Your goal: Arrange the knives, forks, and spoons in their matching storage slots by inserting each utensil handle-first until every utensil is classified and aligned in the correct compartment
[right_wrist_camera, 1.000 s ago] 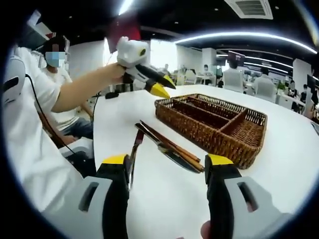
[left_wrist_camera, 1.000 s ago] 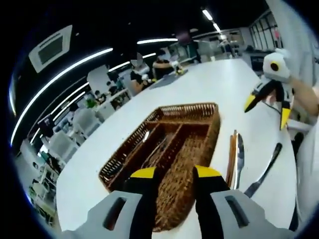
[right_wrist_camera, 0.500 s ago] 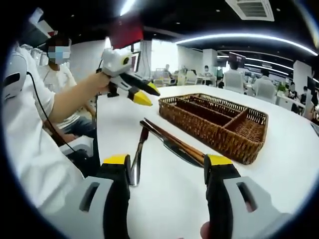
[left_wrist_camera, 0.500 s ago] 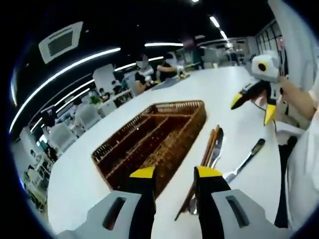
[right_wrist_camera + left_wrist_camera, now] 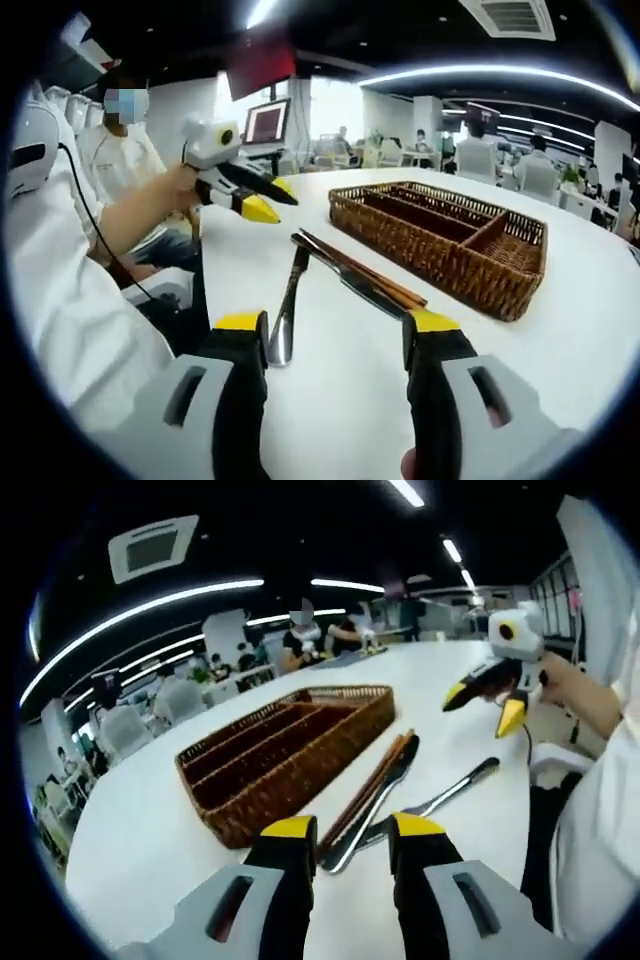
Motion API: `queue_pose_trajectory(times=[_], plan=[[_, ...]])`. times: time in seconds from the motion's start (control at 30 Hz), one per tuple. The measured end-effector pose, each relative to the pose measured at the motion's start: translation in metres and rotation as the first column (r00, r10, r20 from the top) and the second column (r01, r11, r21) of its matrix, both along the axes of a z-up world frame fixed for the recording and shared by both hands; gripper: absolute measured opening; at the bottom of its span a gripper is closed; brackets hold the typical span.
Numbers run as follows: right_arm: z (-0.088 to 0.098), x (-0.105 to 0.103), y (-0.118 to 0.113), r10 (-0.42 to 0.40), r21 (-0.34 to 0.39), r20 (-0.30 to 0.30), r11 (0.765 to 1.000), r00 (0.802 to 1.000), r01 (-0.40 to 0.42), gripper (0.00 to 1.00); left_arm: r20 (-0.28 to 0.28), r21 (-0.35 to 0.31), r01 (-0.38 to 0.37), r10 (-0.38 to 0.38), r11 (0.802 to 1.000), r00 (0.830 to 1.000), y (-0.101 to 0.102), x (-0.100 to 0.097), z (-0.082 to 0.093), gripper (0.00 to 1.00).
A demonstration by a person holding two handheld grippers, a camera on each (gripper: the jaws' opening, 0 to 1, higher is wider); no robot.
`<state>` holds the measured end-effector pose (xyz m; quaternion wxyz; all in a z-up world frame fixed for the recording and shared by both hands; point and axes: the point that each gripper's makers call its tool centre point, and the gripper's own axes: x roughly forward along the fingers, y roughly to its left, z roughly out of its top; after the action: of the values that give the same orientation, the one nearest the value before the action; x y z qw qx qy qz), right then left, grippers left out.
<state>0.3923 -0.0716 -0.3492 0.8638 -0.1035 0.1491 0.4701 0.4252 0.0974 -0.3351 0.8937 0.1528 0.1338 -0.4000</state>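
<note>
A brown wicker basket (image 5: 300,780) (image 5: 450,265) with long divided slots stands on the white table (image 5: 150,830). Beside it lie a pair of brown wooden sticks (image 5: 378,770) (image 5: 345,258), a silver knife (image 5: 372,805) (image 5: 368,288) and a dark-handled utensil (image 5: 445,795) (image 5: 288,300), set a little apart. My left gripper (image 5: 352,830) (image 5: 240,190) hovers open just short of the near ends of the sticks and knife. My right gripper (image 5: 335,325) (image 5: 490,695) is open too, low over the table, with the utensils lying ahead of its jaws. Nothing is held.
The person's white sleeve and body (image 5: 70,300) sit at the table edge next to the utensils. A cable (image 5: 100,250) hangs near the edge. Other people, chairs and desks (image 5: 150,715) fill the room behind. Bare table (image 5: 560,340) stretches beyond the basket.
My left gripper came down from above the basket toward the table, over beside the utensils' near ends. The right gripper edged closer to the utensils. Both stayed open.
</note>
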Motion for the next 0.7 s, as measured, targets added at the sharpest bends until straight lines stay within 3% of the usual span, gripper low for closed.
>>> queue_pose_trajectory(times=[0.23, 0.37, 0.7], plan=[[-0.003, 0.000, 0.005, 0.015, -0.007, -0.006, 1.000, 1.000, -0.015, 0.54, 0.016, -0.104, -0.050, 0.052, 0.993, 0.999, 0.004, -0.007, 0.001, 0.30], [-0.004, 0.000, 0.007, 0.022, -0.015, -0.007, 1.000, 1.000, -0.022, 0.54, -0.002, -0.082, -0.069, 0.069, 0.994, 0.998, 0.005, -0.012, -0.012, 0.33], [-0.007, 0.003, 0.010, 0.032, -0.031, -0.009, 0.999, 0.999, -0.032, 0.54, 0.001, -0.099, -0.086, 0.086, 0.991, 0.996, 0.011, -0.011, -0.012, 0.35]])
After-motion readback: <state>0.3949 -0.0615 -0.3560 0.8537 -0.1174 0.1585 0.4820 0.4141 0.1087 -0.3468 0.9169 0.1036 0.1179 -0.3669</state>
